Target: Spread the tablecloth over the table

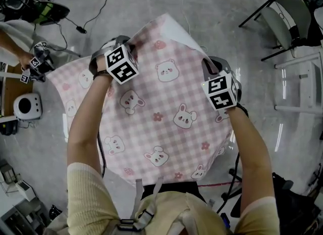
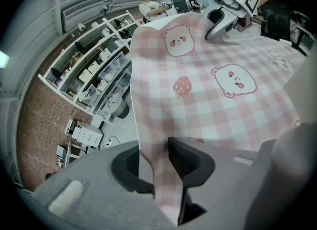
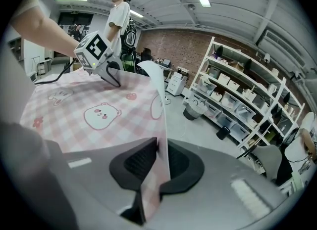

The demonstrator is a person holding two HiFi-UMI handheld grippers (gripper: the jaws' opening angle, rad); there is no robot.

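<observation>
Head view: the pink checked tablecloth (image 1: 161, 123) lies spread out before the person, its far edge at both claws. The left claw (image 2: 154, 155) stands narrowly apart with the cloth loose between its pads. The right claw (image 3: 161, 160) pinches the cloth's edge.

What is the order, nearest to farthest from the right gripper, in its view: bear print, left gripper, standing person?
1. bear print, on the tablecloth, left
2. left gripper, across the tablecloth
3. standing person, background, upper left
</observation>
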